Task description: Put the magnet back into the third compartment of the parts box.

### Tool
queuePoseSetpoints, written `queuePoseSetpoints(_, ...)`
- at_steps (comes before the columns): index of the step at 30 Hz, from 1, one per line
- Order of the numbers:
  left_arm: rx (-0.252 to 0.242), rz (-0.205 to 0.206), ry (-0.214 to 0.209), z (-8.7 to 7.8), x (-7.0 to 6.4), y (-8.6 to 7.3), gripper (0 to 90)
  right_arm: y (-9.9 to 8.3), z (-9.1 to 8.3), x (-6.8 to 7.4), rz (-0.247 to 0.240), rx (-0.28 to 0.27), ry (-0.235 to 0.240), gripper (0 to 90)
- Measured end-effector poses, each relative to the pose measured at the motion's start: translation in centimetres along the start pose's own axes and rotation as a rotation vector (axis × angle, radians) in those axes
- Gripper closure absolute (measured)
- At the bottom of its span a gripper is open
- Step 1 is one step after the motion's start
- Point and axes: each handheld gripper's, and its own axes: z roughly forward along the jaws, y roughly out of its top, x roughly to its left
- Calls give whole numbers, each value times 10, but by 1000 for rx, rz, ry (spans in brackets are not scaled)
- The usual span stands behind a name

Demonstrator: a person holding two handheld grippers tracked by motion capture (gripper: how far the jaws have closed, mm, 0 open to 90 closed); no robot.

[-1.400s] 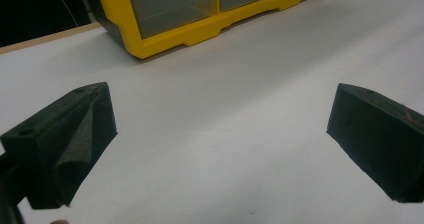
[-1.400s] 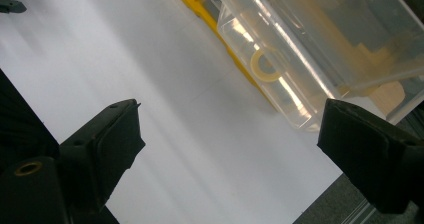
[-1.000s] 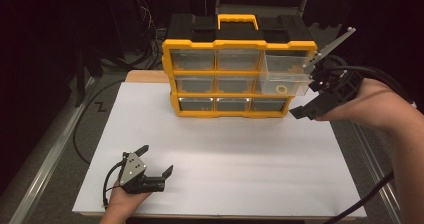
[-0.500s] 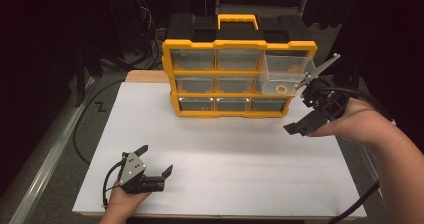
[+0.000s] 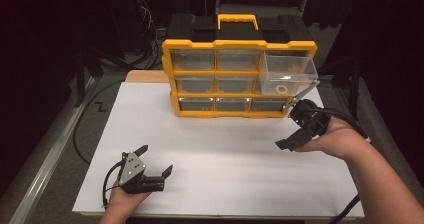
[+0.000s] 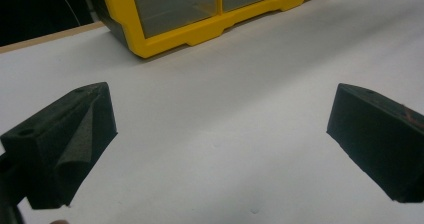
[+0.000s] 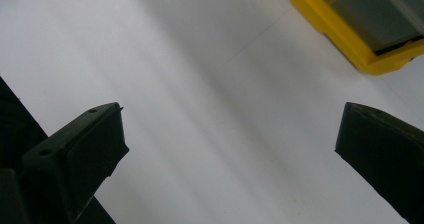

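Drawer (image 5: pixel 288 73) protrudes above right gripper's (image 5: pixel 291 123) spread, empty fingers (image 5: pixel 285 144).

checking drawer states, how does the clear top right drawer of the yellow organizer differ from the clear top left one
The clear top right drawer is pulled out, sticking forward past the frame of the yellow and black organizer; the clear top left drawer sits pushed in, flush with that frame. The top right drawer holds a small yellow ring; nothing can be made out in the top left drawer. Both are clear plastic drawers in the top row.
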Motion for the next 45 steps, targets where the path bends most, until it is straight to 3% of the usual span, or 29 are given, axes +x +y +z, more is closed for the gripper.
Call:
queuePoseSetpoints(18,13,10,-4,1,0,0,6,-28,76,3,31,51,37,11)
queuePoseSetpoints(19,12,10,-4,1,0,0,6,-30,80,4,60,58,40,11)
queuePoseSetpoints(29,14,11,-2,1,0,0,6,-43,114,12,70,68,47,11)
queuePoseSetpoints(33,16,12,-2,1,0,0,6,-47,121,17,71,19,44,11)
queuePoseSetpoints(45,25,12,0,3,0,-1,6,-65,130,24,142,-247,44,11)
